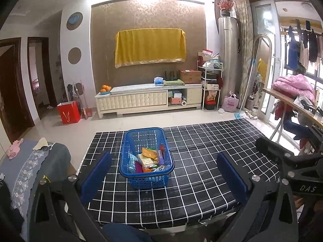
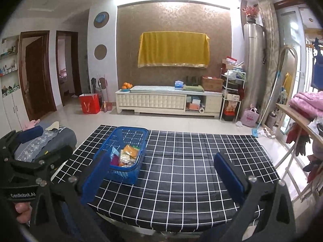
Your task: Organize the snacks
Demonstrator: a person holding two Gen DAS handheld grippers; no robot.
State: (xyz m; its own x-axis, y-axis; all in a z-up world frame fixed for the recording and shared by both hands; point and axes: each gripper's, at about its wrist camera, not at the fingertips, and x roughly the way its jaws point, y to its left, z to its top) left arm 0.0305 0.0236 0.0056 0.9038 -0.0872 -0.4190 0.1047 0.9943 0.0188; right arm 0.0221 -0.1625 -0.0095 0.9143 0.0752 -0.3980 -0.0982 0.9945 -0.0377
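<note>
Both claws, left [image 1: 164,173] and right [image 2: 161,176], were wide open, empty, hovering short of the blue plastic mesh basket [image 1: 146,178]. Assorted snack packets [image 1: 149,159] sat inside it on the black grid-cloth bench [image 1: 201,161], so sorting looked nearly complete.

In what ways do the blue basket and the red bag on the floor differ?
The blue basket stands on the checked table; the red bag stands on the floor near the cabinet. The basket has open mesh walls, so its snack packets show; the bag has solid sides hiding any contents. Both stand upright.

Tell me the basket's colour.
Blue: the basket of snacks, clearest in the left wrist view.
</note>
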